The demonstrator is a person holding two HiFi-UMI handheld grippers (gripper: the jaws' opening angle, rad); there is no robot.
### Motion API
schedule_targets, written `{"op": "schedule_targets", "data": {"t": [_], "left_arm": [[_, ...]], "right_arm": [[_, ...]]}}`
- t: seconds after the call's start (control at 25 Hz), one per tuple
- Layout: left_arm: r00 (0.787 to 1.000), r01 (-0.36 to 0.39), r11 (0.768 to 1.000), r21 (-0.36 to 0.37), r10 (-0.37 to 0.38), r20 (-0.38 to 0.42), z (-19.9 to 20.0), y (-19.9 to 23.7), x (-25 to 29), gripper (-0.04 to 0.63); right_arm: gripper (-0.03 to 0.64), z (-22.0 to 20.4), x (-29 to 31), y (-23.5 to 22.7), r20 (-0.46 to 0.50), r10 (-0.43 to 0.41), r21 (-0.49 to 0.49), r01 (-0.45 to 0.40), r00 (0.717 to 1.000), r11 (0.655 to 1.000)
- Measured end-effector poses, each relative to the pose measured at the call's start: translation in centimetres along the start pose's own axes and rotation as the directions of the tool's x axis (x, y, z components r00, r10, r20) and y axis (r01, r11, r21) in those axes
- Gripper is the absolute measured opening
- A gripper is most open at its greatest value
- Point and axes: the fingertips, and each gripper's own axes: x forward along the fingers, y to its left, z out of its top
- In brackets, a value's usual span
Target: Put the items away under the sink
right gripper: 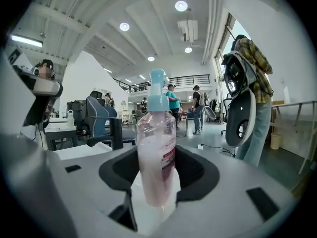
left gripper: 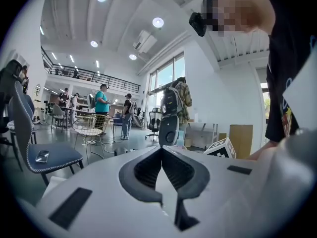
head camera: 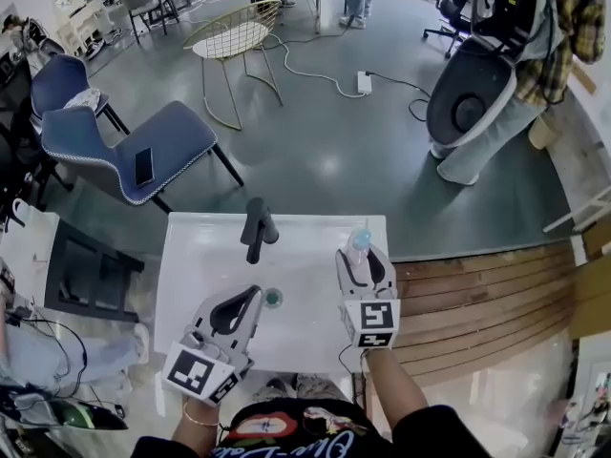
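Note:
A clear pump bottle [head camera: 360,240] of pink liquid with a light blue pump stands upright between the jaws of my right gripper [head camera: 362,259], which is shut on it over the right side of the white sink [head camera: 191,256]. In the right gripper view the bottle [right gripper: 155,133] fills the middle, with the right gripper [right gripper: 157,157] clamped on its lower half. My left gripper [head camera: 248,299] hovers over the basin near the drain [head camera: 273,298], below the black faucet [head camera: 258,229]. In its own view the left gripper [left gripper: 161,148] has its jaw tips meeting with nothing between them.
Blue chairs [head camera: 124,151], one with a phone on its seat, stand beyond the sink at left, with a wire chair [head camera: 234,41] farther back. A person in a plaid shirt [head camera: 558,27] stands at the far right. A wooden strip [head camera: 477,303] lies to the sink's right.

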Motion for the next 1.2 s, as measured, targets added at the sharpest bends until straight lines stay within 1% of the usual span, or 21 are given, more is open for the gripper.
{"op": "schedule_targets", "data": {"t": [0.12,0.28,0.4,0.68,0.92,1.2], "left_arm": [[0.999,-0.032,0.999,0.009,0.032,0.015,0.7,1.0,-1.1,0.009],[0.999,-0.039,0.999,0.008,0.039,0.004,0.1,1.3,-2.5,0.009],[1.000,-0.029,1.000,0.003,0.029,0.003,-0.2,1.1,-3.2,0.009],[1.000,-0.013,1.000,0.003,0.013,0.027,0.2,0.8,-4.7,0.009],[1.000,0.003,1.000,0.013,-0.003,0.030,0.3,0.2,-5.8,0.009],[0.999,0.007,1.000,0.012,-0.008,0.039,0.2,-0.5,-7.3,0.009]], "right_arm": [[0.216,0.5,0.0,0.6,0.000,0.012,-0.003,-0.012,1.000,1.000],[0.217,1.3,-0.5,2.1,0.010,0.030,-0.006,-0.030,0.999,1.000],[0.216,1.6,-0.9,3.2,0.012,0.038,-0.004,-0.038,0.999,0.999],[0.218,2.4,-2.7,3.8,0.026,0.015,-0.004,-0.015,1.000,1.000],[0.216,2.7,-3.9,4.7,0.031,0.008,-0.007,-0.008,0.999,1.000],[0.216,3.3,-5.6,5.8,0.046,0.009,-0.010,-0.009,0.999,1.000]]}}
